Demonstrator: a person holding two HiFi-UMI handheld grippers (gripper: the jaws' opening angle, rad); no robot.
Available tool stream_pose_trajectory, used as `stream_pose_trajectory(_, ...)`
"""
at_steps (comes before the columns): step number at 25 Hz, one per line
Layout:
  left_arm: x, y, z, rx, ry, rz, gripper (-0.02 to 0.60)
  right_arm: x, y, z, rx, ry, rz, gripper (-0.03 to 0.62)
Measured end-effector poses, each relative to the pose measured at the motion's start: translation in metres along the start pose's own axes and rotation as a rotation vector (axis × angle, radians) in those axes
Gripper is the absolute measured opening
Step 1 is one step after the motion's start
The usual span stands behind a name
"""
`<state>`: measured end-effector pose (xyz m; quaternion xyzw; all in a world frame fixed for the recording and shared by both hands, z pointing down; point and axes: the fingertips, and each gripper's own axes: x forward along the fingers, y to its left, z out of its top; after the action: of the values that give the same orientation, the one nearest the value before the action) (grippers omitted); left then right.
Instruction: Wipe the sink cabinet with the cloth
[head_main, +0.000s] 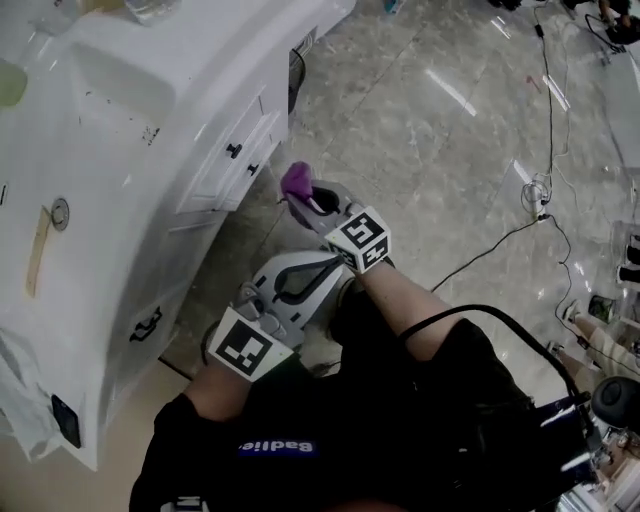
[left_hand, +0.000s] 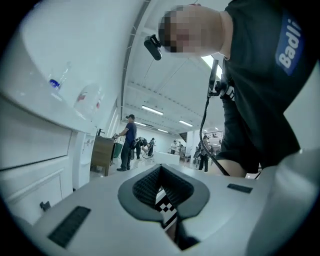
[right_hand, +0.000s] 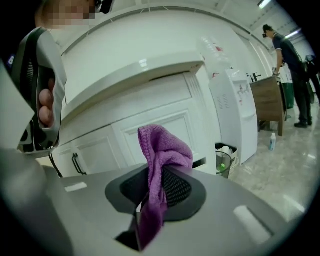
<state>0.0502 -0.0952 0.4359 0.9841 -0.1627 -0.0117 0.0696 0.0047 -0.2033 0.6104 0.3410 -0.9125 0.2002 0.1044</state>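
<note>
The white sink cabinet fills the left of the head view, with panelled fronts and black handles. My right gripper is shut on a purple cloth, held a short way off the cabinet front near its lower door. In the right gripper view the cloth sticks up out of the right gripper, facing a white door panel with a handle. My left gripper hangs just behind the right one, shut and holding nothing. The left gripper points up past the cabinet edge.
Black cables and a power strip lie on the marble floor to the right. A small waste bin stands at the cabinet's far end beside a white appliance. A brown desk and people stand further off.
</note>
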Motion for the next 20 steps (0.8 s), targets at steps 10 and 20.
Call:
stream_pose_trajectory(10,-0.014,-0.08,0.201,-0.104,0.033,-0.053,0.0,-0.113,0.102,0.201,-0.072,0.007,0.058,0.057)
stream_pose_trajectory(20,-0.062,-0.108,0.329,-0.206,-0.017,0.063,0.0,-0.195,0.217,0.301,-0.057,0.018,0.173,0.057)
